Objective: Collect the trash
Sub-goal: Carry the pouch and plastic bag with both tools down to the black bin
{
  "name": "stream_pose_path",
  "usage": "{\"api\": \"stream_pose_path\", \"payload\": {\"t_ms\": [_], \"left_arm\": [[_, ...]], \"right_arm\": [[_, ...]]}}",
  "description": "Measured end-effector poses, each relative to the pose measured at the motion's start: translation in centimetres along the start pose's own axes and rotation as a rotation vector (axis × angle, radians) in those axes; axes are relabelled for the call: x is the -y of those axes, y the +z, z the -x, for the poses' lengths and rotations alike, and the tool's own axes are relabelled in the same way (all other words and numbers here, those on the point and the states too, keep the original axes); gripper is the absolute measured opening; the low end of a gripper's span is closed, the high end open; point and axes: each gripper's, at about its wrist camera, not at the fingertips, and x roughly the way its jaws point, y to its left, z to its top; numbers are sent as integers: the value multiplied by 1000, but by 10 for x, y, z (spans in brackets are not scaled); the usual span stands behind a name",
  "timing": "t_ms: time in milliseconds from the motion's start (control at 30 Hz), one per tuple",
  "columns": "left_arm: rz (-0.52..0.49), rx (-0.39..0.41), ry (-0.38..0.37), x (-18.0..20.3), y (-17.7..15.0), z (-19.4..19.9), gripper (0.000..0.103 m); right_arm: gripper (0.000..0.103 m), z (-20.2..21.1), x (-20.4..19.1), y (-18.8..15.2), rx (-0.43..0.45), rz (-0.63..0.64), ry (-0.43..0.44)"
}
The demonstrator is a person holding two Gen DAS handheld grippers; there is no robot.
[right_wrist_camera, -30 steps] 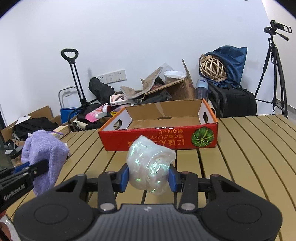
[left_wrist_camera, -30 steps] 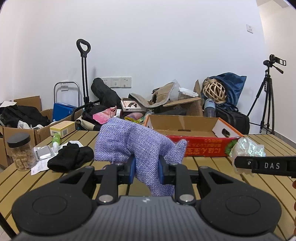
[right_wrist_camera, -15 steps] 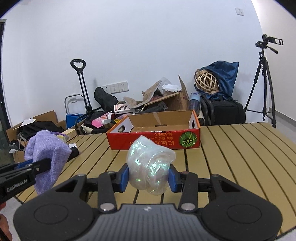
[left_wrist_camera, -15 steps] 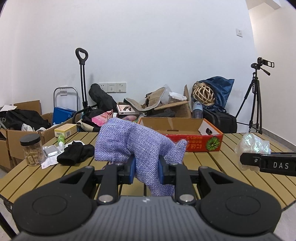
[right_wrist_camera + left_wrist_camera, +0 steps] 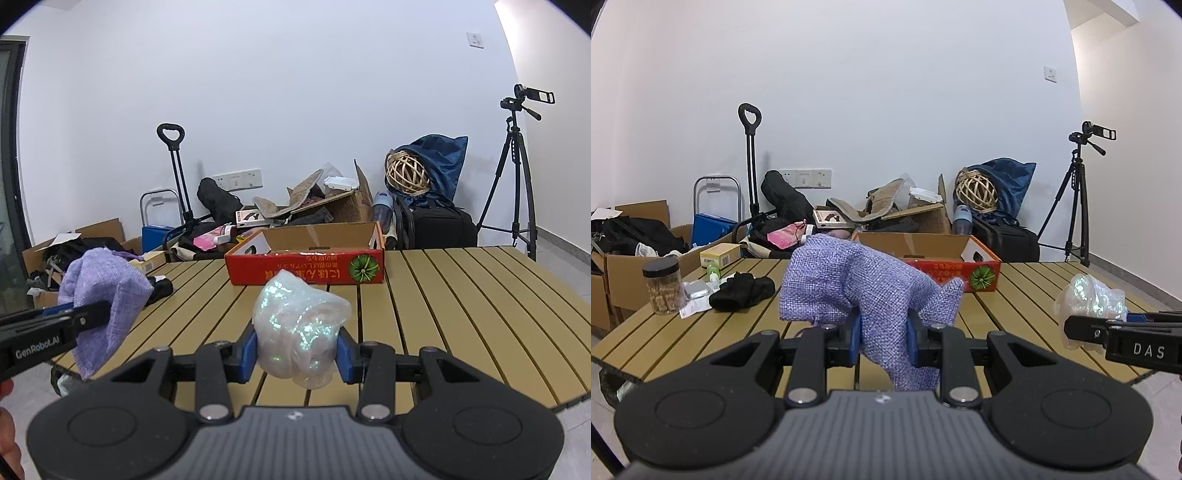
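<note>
A purple woven pouch (image 5: 871,291) is held between the blue-padded jaws of the left gripper (image 5: 882,338), its cloth bunched above them and a flap hanging below. A crumpled iridescent plastic wrap (image 5: 301,332) is clamped in the jaws of the right gripper (image 5: 295,350), bulging above and sagging beneath the pads. Both are carried clear of the slatted wooden desk (image 5: 461,295), over its near edge.

"DAS" is read in white on the side of the right gripper in the left wrist view, and "GenRobot.AI" on the side of the left gripper in the right wrist view. A red cardboard box (image 5: 306,267) is set open toward the far edge of the desk; upside-down yellow characters are printed along its front beside a green round emblem, but they cannot be made out.

At the far left of the desk a clear jar with a black lid (image 5: 664,286), a black cloth (image 5: 742,295), a small yellow carton (image 5: 719,254) and some papers are grouped, well apart from the box. The right half of the desk is left as bare slats from the box to the near edge. Beyond the far edge, boxes, bags, a folding hand truck (image 5: 750,173) and a woven rattan ball (image 5: 977,192) are piled against the white wall, and a camera on a tripod (image 5: 513,177) is stood in the right corner.
</note>
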Motion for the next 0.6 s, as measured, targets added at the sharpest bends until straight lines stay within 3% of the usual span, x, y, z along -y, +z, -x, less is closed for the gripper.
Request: {"api": "stream_pose_path", "payload": {"t_ms": [600], "left_arm": [[-20,-7,-36,4,-48,76,24]], "right_arm": [[41,63,-11,-63,-50,36,3]]}}
